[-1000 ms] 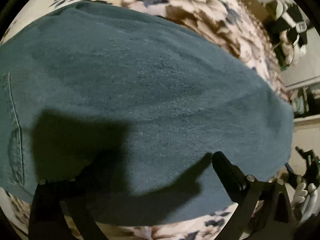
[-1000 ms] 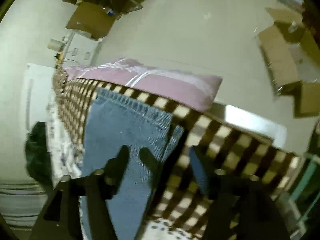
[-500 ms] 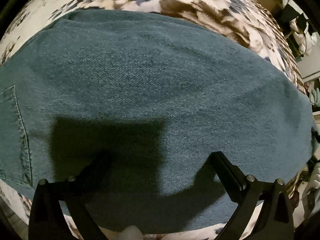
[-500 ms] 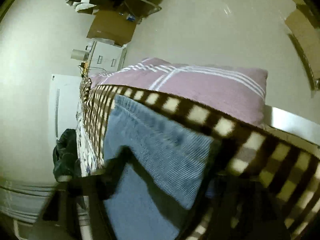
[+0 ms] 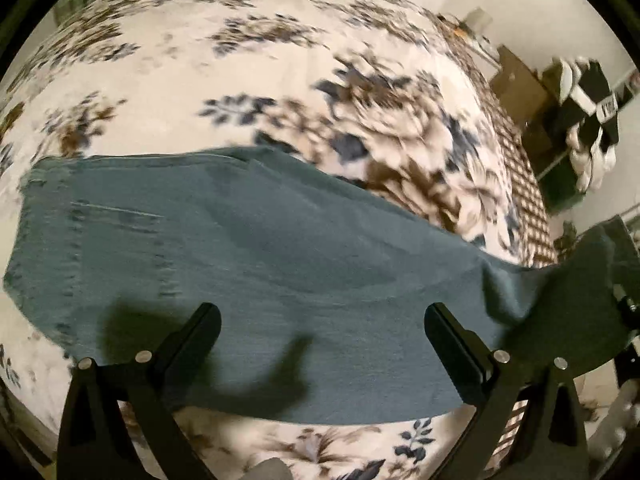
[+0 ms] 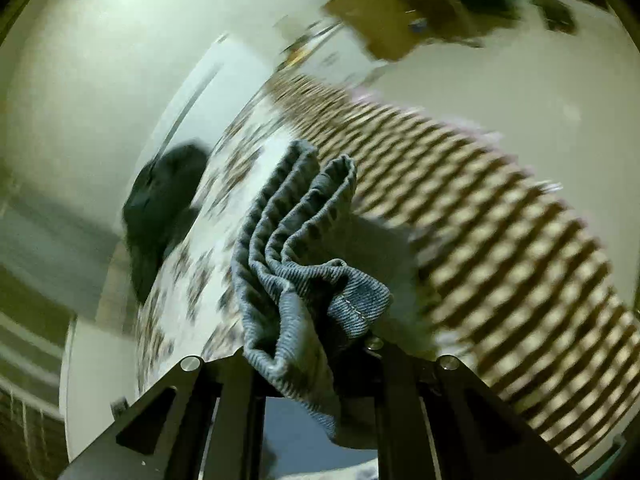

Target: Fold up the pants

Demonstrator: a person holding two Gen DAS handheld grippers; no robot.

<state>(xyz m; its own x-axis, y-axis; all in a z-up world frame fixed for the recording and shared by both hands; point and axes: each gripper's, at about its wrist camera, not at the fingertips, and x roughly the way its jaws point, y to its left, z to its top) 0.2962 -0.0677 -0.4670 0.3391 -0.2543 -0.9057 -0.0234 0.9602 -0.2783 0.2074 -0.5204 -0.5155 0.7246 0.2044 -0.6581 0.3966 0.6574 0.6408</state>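
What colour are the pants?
Blue denim jeans, lying on the floral bedspread; clearest in the left wrist view.

The pants (image 5: 280, 248) lie across the bedspread (image 5: 240, 80), stretching left and right just ahead of the left gripper (image 5: 320, 316). Their far right end rises off the bed, bunched between the right gripper (image 6: 308, 344) fingers. A checked blanket (image 6: 500, 240) lies ahead right.
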